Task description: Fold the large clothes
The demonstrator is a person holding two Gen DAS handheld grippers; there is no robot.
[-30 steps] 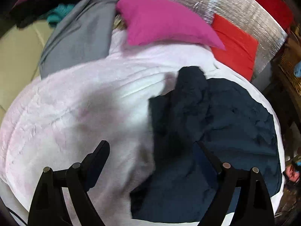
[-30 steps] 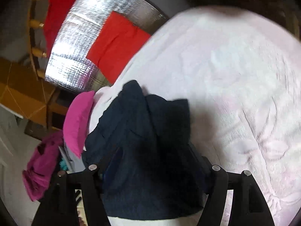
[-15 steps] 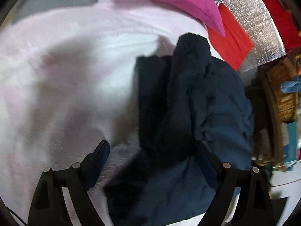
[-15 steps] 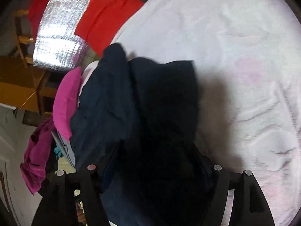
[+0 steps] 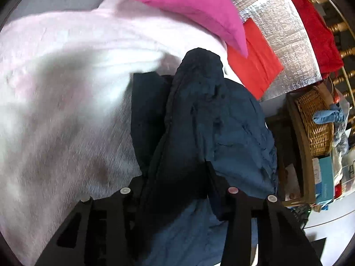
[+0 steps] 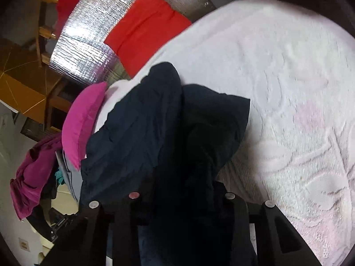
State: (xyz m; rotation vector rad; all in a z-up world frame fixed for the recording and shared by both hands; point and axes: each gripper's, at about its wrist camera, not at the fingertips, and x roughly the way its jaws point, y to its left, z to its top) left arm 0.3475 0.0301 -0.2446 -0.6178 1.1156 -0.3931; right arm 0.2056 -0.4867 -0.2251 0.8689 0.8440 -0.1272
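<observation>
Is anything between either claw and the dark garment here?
Nothing visible. The navy garment already lies between the closing jaws of both the left claw and the right claw, on the pink blanket.

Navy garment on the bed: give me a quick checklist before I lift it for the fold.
1. Cloth between the left gripper fingers: ok, a fold of the navy garment sits there as they close.
2. Cloth between the right gripper fingers: ok, dark fabric fills the gap as they close.
3. Grip firm on both sides: cannot tell, the pads are hidden in dark cloth.
4. Garment flat: not ok, it is bunched and creased on the pale blanket.
5. Blanket not caught in the fingers: cannot tell.
6. Pink pillow apart from the garment: ok in the left wrist view.
</observation>
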